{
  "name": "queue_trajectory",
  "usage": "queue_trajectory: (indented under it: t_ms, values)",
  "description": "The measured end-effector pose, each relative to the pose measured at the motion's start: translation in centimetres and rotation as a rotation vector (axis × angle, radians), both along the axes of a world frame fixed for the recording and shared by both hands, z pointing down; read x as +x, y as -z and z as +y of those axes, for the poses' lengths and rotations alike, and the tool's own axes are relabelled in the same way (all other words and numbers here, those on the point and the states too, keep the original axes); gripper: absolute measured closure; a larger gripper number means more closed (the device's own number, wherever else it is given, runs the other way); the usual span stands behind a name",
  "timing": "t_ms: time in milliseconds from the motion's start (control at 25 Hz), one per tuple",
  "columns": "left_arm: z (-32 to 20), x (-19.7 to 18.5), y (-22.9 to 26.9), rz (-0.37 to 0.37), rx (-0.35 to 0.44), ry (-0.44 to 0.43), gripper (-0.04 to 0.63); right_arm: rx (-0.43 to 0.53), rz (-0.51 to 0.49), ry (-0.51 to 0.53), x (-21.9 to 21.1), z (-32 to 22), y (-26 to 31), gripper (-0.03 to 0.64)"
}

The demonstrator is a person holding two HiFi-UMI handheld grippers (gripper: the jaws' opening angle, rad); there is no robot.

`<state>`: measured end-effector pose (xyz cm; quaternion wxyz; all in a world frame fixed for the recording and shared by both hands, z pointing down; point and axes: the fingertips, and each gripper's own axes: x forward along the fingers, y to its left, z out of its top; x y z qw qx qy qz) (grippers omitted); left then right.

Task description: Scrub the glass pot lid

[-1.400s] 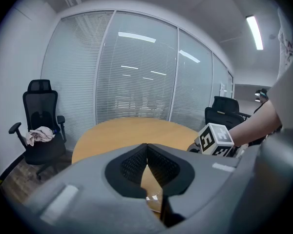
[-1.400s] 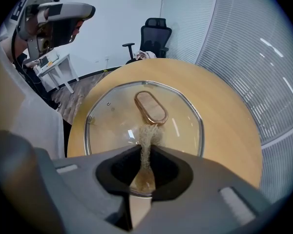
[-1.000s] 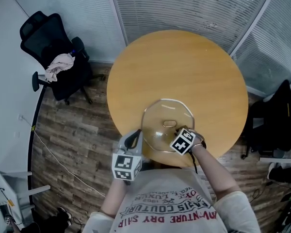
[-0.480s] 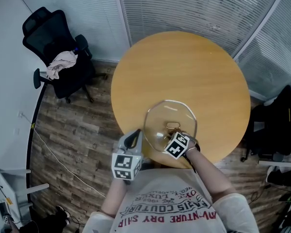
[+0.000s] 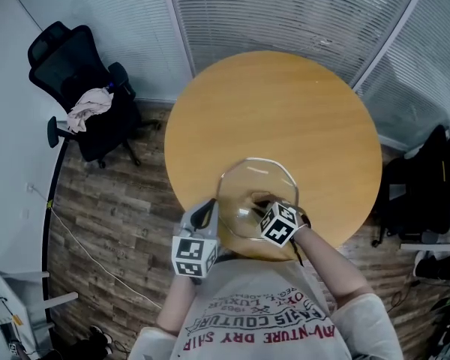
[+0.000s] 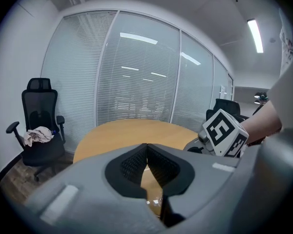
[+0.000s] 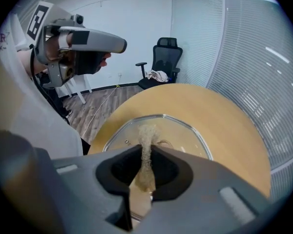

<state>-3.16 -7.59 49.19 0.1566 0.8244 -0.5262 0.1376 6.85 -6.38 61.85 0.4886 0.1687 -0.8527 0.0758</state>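
Bright, even light; white ceiling strip lamp (image 6: 254, 35) glows upper right; round glass pot lid (image 5: 244, 186) glints; fisheye corners black.

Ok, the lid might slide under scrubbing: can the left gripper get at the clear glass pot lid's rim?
Probably yes: the left gripper sits beside the clear glass pot lid with nothing between, but its jaws are shut.

Left gripper (image 6: 146, 151) at 6 o'clock, low in frame, jaws closed flat on each other, nothing between them. Beyond them a round wooden table (image 6: 132, 130), centre. Black office chair (image 6: 36, 118) at 9 o'clock, pale cloth (image 6: 38, 135) on its seat. Right gripper (image 6: 223, 132) at 3 o'clock, only its marker cube clear. Slatted blinds (image 6: 136, 77) from 10 to 1; ceiling light (image 6: 255, 35) at 2.
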Motion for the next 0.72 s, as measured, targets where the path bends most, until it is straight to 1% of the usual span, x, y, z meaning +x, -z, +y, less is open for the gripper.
queue_trajectory:
  t_ms: [120, 200, 280, 440, 600, 720]
  values:
    - [-0.3, 0.9, 0.2, -0.008, 0.008, -0.007, 0.588, 0.092, 0.037, 0.080, 1.2, -1.5, 0.9, 0.560]
    - [-0.5, 1.1, 0.2, -0.012, 0.005, -0.002, 0.588, 0.133, 0.059, 0.088, 2.1, -3.1, 1.5, 0.560]
    - [-0.7, 1.1, 0.1, -0.016, 0.001, 0.008, 0.588, 0.138, 0.062, 0.067, 3.0, -4.9, 1.8, 0.560]
    - [-1.0, 1.5, 0.0, -0.029, -0.011, 0.032, 0.588, 0.113, 0.071, 0.038, 4.8, -8.2, 0.8, 0.560]
    - [-1.2, 1.1, -0.6, -0.052, -0.033, 0.072, 0.588, 0.108, 0.089, 0.076, 5.7, -10.9, -1.2, 0.560]
    - [-1.0, 0.4, -1.1, -0.064, -0.048, 0.117, 0.588, 0.128, 0.094, 0.111, 5.7, -12.5, -2.9, 0.560]
